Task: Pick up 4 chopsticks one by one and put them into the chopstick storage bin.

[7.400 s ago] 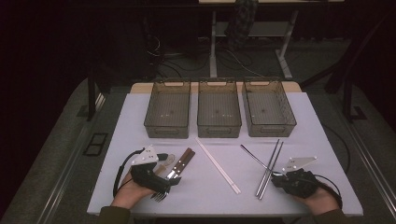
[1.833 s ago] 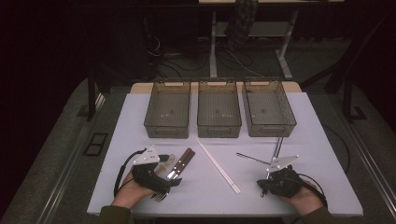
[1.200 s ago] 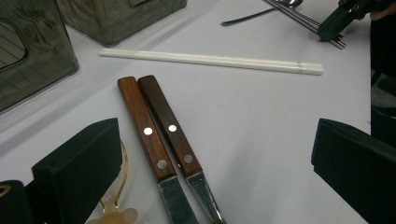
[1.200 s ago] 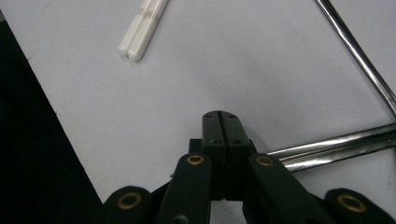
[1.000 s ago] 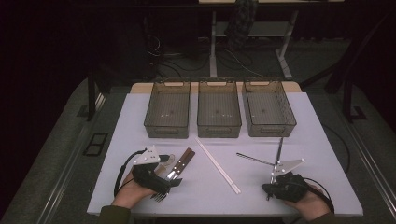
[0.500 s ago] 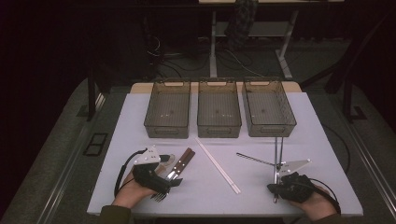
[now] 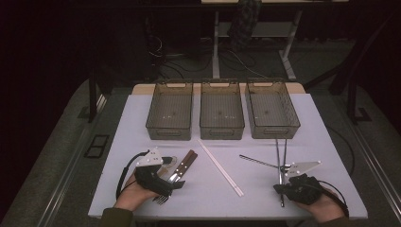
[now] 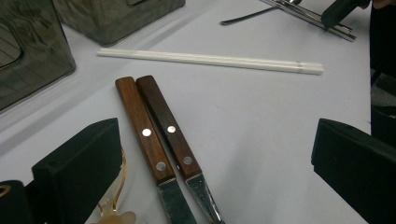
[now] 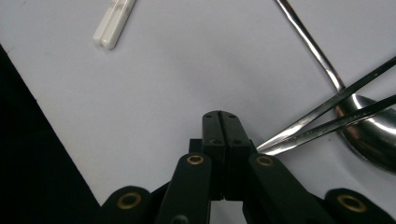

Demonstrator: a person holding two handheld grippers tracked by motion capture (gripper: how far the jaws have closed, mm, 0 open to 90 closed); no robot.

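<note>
**Right gripper closed beside the metal chopsticks**

The white table (image 7: 331, 142) holds three mesh bins in a row along its far side; the middle bin (image 7: 222, 111) serves as the landmark here.

Toward the person from the middle bin and off to its right lie the metal chopsticks (image 7: 281, 161), a thin pair running from near the right-hand bin (image 7: 272, 109) down toward the table's near edge. A metal spoon (image 7: 257, 161) lies across them, its handle pointing back toward the middle bin. The right gripper (image 7: 283, 189) sits at the near end of the chopsticks. In the right gripper view its jaws are pressed flat together with nothing between them, and the chopsticks (image 9: 327, 116) run off just beside the jaw tips, over the spoon's bowl (image 9: 373, 140).

Directly in front of the middle bin a pair of white chopsticks (image 7: 220, 167) lies on a slant. Farther left of it, two wooden-handled knives (image 8: 159, 135) lie side by side, touching. The left gripper (image 7: 163, 182) rests over their blades; its jaws stand wide apart on either side of the knives and grip nothing. A fork (image 7: 161, 199) shows just below that gripper at the near edge.
</note>
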